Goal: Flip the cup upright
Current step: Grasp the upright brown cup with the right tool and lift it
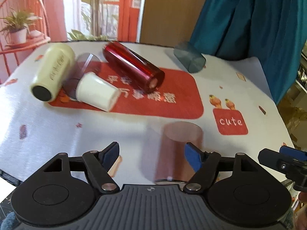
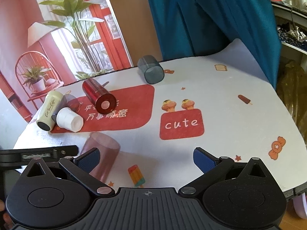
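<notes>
A translucent pink cup (image 1: 178, 149) stands on the table close in front of my left gripper (image 1: 151, 156), just inside its right finger; it also shows in the right wrist view (image 2: 102, 157). The left gripper is open and holds nothing. My right gripper (image 2: 146, 160) is open and empty, with the pink cup beside its left finger. On the table lie on their sides a dark red cup (image 1: 134, 67), a white cup (image 1: 96, 92), a cream tumbler (image 1: 53, 71), a clear purple cup (image 1: 86, 67) and a grey translucent cup (image 1: 190, 57).
The table (image 2: 220, 153) has a white cloth with a red mat (image 1: 153, 99) and a red "cute" patch (image 2: 181, 123). A teal curtain (image 2: 211, 19) hangs behind the far edge. A printed backdrop stands at the back left. Shelving clutter is at the far right.
</notes>
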### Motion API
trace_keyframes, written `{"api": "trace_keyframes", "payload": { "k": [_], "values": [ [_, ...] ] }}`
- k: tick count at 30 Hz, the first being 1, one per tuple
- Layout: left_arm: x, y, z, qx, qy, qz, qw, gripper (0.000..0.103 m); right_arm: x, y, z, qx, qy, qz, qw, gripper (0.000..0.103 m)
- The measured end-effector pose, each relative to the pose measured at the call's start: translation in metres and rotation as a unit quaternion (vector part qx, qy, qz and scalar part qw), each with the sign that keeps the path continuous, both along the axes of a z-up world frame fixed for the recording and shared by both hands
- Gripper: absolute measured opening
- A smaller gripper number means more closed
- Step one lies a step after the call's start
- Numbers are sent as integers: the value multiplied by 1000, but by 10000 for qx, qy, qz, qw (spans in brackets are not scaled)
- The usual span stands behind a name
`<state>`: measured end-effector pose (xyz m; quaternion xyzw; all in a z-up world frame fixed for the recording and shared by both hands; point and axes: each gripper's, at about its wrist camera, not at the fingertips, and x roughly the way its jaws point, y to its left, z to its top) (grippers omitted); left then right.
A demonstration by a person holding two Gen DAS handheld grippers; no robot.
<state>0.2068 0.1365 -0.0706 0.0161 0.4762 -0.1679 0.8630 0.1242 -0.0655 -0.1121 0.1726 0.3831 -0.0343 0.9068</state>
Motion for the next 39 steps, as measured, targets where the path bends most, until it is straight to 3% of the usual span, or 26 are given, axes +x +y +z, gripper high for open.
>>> {"api": "trace_keyframes", "payload": {
  "k": [6, 13, 20, 24, 32, 39],
  "values": [
    [-7, 30, 21, 229, -358, 409, 9983, 84, 19, 7, -1, 72, 201, 217, 9995, 103],
    [-15, 72, 30, 760, -752, 1177, 9873, 91, 62, 27, -16, 331, 571, 524, 9964, 102],
    [-16, 100, 25, 848, -523, 1547, 9829, 92, 114, 55, -52, 1013, 1322, 607, 9842, 94],
    [-16, 106, 22, 814, -420, 1593, 9830, 92, 128, 71, -59, 1180, 1396, 784, 9800, 91],
    [-23, 111, 14, 688, -315, 1655, 9833, 92, 143, 82, -67, 1568, 1471, 1002, 9715, 70],
    [-30, 113, 10, 624, -258, 1740, 9824, 92, 138, 82, -63, 1429, 1394, 1127, 9734, 68]
  ]
}}
